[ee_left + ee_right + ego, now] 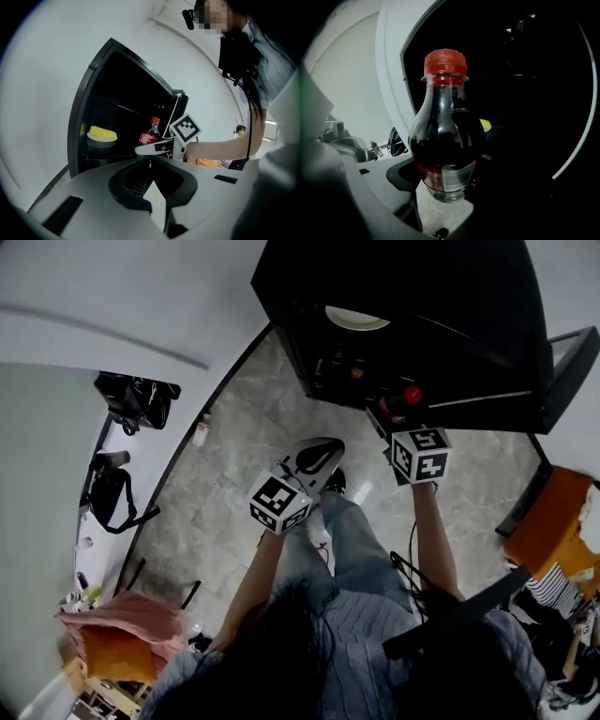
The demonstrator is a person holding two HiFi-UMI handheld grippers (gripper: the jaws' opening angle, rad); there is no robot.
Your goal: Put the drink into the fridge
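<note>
Cola bottle point(445, 136), red cap, dark fill: upright, clamped low in right hand-held gripper point(443, 190), at open black fridge point(422, 306) front.

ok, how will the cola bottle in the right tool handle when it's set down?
Probably heavy for its size: the bottle looks full of dark liquid to the neck. Likely tippy on release, being tall and narrow. Its smooth clear wall may slip or flex in the right tool.

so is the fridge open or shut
Open: the fridge interior shows, a yellow-topped dish shelved inside; the right gripper holds the cola bottle before it.
</note>
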